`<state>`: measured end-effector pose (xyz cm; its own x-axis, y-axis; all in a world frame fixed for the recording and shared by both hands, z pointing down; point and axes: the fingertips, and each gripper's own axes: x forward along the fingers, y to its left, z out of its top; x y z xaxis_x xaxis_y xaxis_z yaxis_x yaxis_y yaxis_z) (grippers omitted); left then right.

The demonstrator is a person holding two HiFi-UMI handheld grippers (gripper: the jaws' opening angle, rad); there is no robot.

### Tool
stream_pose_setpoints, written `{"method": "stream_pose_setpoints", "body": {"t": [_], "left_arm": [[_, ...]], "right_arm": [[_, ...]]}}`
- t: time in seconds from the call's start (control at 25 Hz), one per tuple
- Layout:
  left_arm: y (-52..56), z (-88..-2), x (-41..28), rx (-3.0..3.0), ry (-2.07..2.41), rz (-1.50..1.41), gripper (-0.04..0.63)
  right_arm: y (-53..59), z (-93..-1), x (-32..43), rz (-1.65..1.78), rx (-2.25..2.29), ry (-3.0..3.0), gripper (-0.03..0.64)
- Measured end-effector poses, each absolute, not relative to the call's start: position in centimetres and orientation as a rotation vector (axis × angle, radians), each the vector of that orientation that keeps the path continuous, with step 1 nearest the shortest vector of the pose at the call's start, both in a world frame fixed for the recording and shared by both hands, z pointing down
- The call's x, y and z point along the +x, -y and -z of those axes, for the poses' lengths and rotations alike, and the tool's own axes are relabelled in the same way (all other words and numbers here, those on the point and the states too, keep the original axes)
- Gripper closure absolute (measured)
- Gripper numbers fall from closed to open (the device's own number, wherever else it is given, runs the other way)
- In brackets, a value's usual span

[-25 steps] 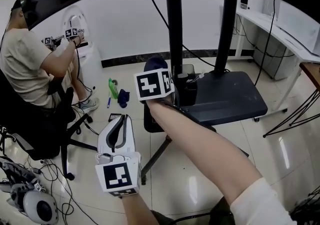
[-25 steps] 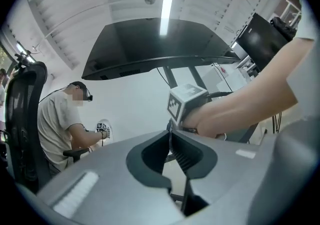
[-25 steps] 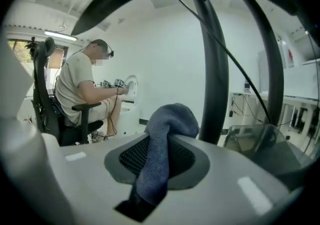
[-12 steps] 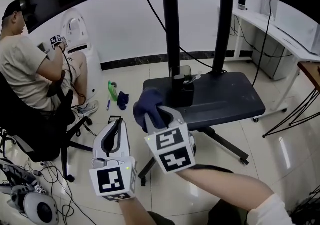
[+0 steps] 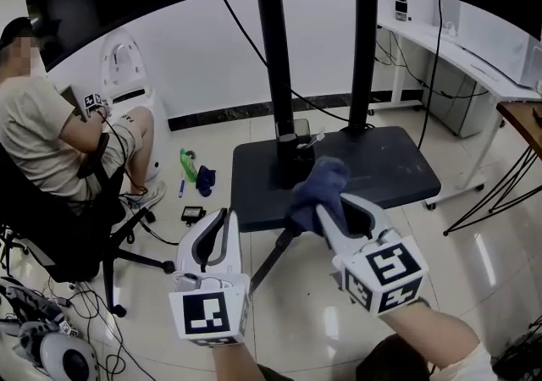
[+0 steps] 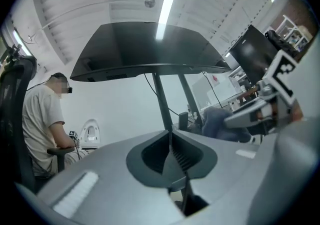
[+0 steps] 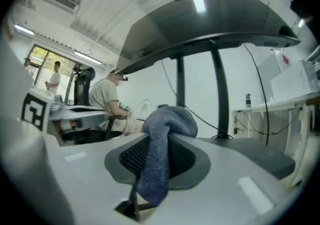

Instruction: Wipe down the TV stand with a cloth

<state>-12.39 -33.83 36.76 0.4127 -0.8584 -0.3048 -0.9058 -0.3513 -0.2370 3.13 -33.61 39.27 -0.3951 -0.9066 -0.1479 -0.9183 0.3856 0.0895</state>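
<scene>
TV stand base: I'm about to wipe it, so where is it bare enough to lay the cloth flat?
The base plate is bare right of the right pole and at its front left corner. Crowded: the foot of the left pole, where a black box sits.

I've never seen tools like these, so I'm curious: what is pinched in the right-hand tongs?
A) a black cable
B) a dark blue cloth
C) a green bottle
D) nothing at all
B: the right tongs are closed on a dark blue cloth, which bunches over their tips and hangs down between them in the right gripper view.
</scene>
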Motion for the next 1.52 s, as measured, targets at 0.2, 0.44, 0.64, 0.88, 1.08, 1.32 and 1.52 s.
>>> {"method": "stream_pose_setpoints", "body": {"t": [0.2, 0.44, 0.64, 0.88, 1.08, 1.32, 1.52], "left_arm": [[33.8, -37.6, -9.3, -2.407, -1.496, -0.043, 0.477], [32.2, -37.3, -6.5, -2.447, -1.436, -0.067, 0.477], [32.3, -37.2, -6.9, -2.421, -1.471, -0.059, 0.477], [32.7, -37.2, -6.4, -2.425, -1.455, -0.030, 0.477], [32.2, -37.2, -4.8, -2.443, -1.403, -0.010, 0.477], [31.3, -37.2, -3.4, -2.455, -1.361, 0.006, 0.477], [32.1, -37.5, -3.0, -2.460, -1.373, -0.004, 0.477]], "right_arm": [[44.8, -41.8, 10.7, 0.093, -1.945, -2.555, 0.526], [54.6, -44.2, 11.4, 0.300, -2.096, -2.628, 0.522], [56.4, -44.4, 10.7, 0.325, -2.123, -2.667, 0.520], [46.8, -41.6, 8.2, 0.052, -1.899, -2.773, 0.518], [36.8, -41.1, 7.5, -0.192, -1.777, -2.717, 0.518], [29.3, -40.3, 8.1, -0.345, -1.709, -2.597, 0.522], [34.4, -39.0, 12.9, -0.233, -1.740, -2.556, 0.522]]}}
